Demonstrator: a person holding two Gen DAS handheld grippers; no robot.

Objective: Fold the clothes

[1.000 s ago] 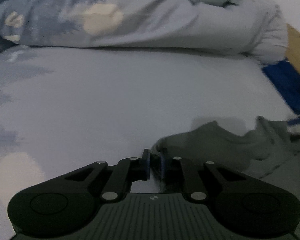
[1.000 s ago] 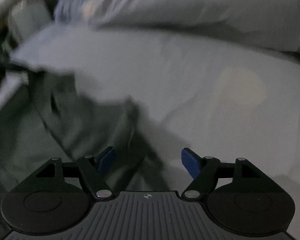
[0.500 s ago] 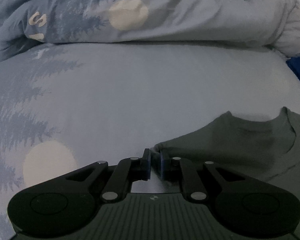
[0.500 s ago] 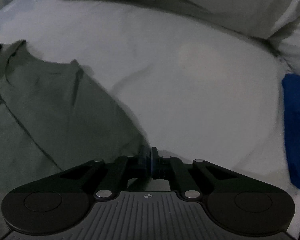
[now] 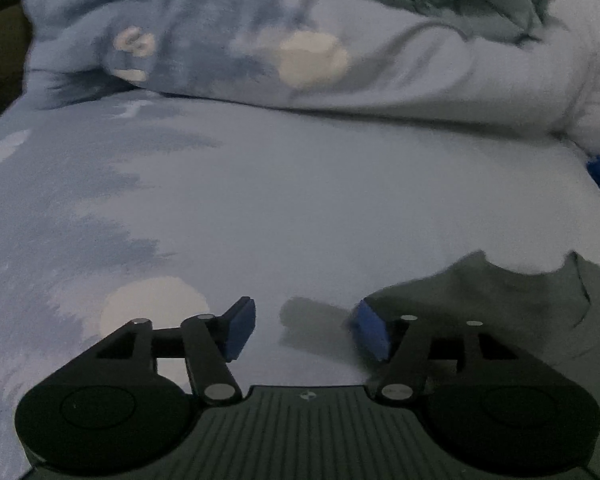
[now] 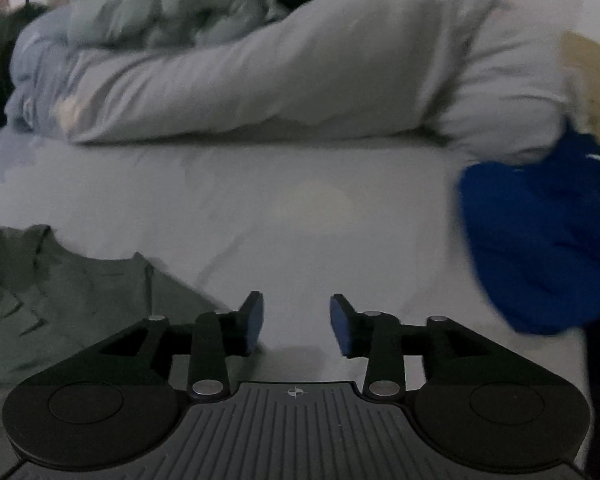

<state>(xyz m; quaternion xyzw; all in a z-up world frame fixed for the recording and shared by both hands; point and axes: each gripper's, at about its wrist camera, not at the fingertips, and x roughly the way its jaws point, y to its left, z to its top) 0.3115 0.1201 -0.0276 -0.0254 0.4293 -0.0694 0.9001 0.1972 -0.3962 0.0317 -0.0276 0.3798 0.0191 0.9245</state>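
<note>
The grey-green shirt (image 5: 512,312) lies flat on the bed (image 5: 300,208), at four o'clock of your gaping, empty left claw (image 5: 302,330) and nine o'clock of your equally empty right claw (image 6: 296,322); pinch each shoulder edge evenly before folding.

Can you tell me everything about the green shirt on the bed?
The green shirt is dull grey-green, soft-looking cloth. It lies spread flat on the pale bed sheet, collar end away from the cameras, with a few creases. Both the left gripper and the right gripper are open, beside its edges, holding nothing.
</note>
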